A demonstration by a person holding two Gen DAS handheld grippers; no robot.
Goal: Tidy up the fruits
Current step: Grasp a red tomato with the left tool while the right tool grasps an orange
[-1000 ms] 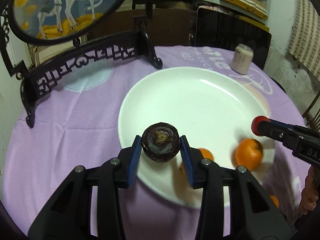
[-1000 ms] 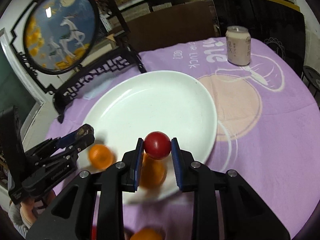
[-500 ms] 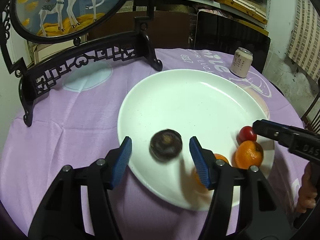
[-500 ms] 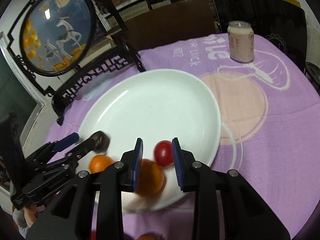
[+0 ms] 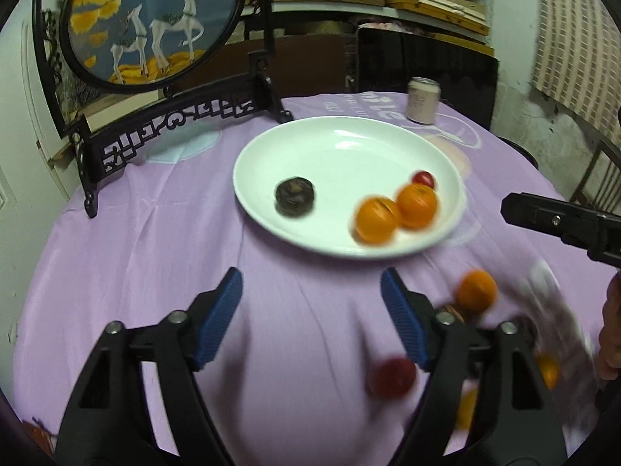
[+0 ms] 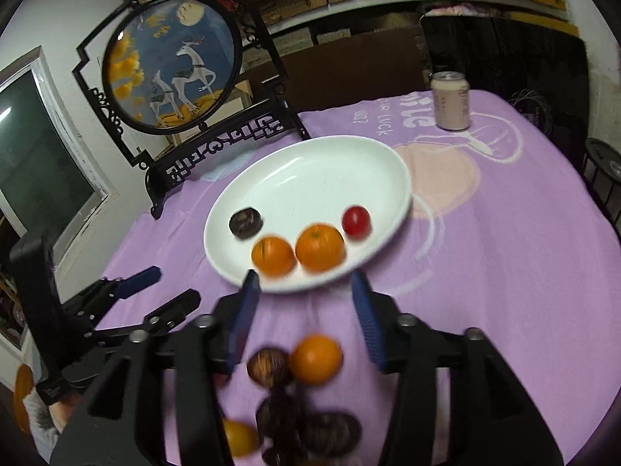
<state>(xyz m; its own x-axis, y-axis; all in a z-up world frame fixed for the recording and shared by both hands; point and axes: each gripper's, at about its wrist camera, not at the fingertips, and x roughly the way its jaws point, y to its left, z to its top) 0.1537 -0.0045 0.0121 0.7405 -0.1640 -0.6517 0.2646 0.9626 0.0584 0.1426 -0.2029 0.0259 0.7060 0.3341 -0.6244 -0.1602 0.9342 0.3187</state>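
Note:
A white plate [image 5: 349, 147] [image 6: 310, 171] on the purple cloth holds a dark brown fruit [image 5: 295, 197] [image 6: 245, 223], two oranges [image 5: 376, 219] [image 5: 417, 205] [image 6: 273, 255] [image 6: 320, 246] and a small red fruit [image 5: 423, 178] [image 6: 356, 220]. My left gripper [image 5: 312, 310] is open and empty, drawn back in front of the plate. My right gripper [image 6: 302, 310] is open and empty above loose fruit on the cloth: an orange [image 6: 316, 359] [image 5: 475, 291], dark fruits [image 6: 268, 367], a red fruit [image 5: 392, 376].
An ornate black stand with a round deer picture [image 5: 151, 19] [image 6: 170, 62] stands behind the plate at left. A drink can [image 5: 422, 99] [image 6: 451, 101] stands at the back right. The table's edge drops off at right. Shelves fill the background.
Both grippers opened, dropping the dark fruit and the red fruit onto the plate, then pulled back toward the near side of the table. Loose fruit on the cloth came into view.

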